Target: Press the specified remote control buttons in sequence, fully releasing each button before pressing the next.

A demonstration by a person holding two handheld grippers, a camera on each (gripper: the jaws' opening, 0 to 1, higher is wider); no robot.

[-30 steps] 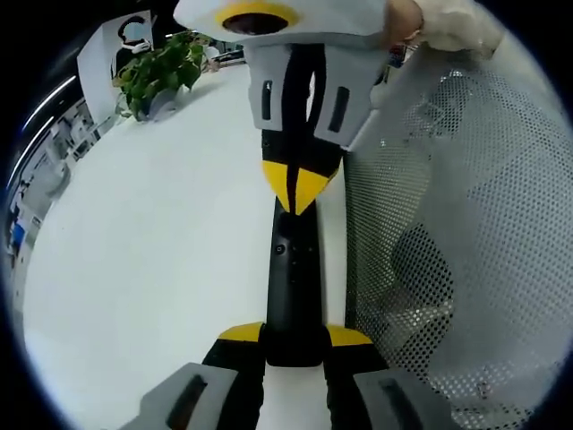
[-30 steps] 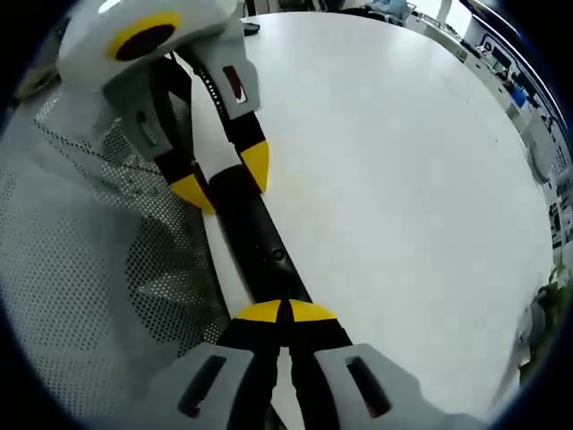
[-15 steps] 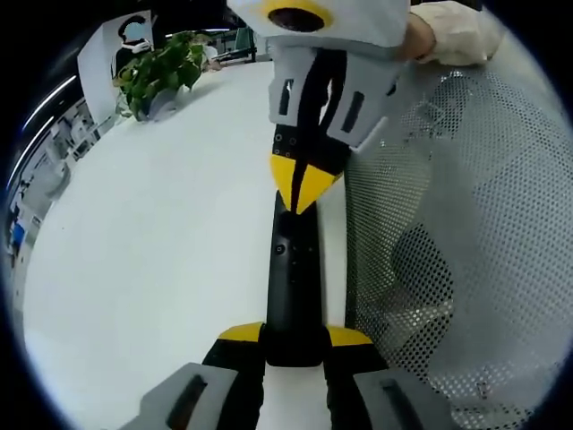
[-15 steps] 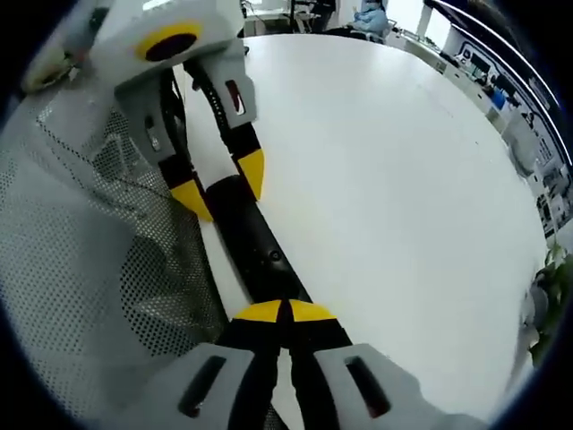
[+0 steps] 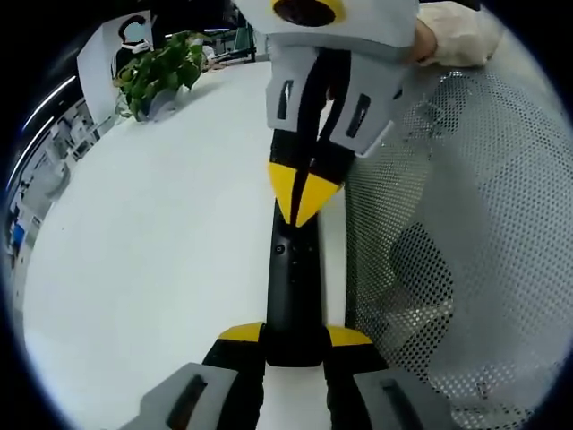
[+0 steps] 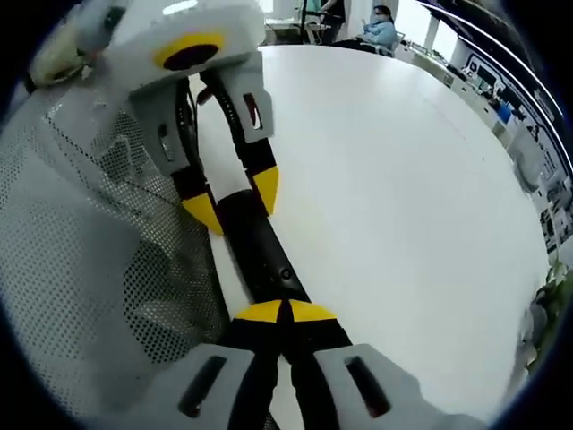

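A slim black remote [image 5: 291, 287] lies lengthwise on the white table [image 5: 152, 242]. My left gripper [image 5: 295, 336] is shut on its near end, one yellow tip on each side. My right gripper [image 5: 303, 195] comes down from the top of the left gripper view, its jaws shut to a yellow point over the remote's far part, just past a small button [image 5: 280, 249]. In the right gripper view the right gripper [image 6: 286, 312] stays shut above the remote [image 6: 260, 255], and the left gripper [image 6: 237, 199] clamps the far end. Contact with a button cannot be told.
A white perforated mesh [image 5: 466, 233] runs along one side of the remote, also seen as mesh [image 6: 81, 251]. A potted plant [image 5: 161, 72] stands at the table's far edge. A gloved hand [image 5: 452, 31] holds the right gripper. A seated person [image 6: 376, 31] is far off.
The right gripper's shut tip has slid a little along the remote toward the left gripper. The left gripper and remote have stayed put.
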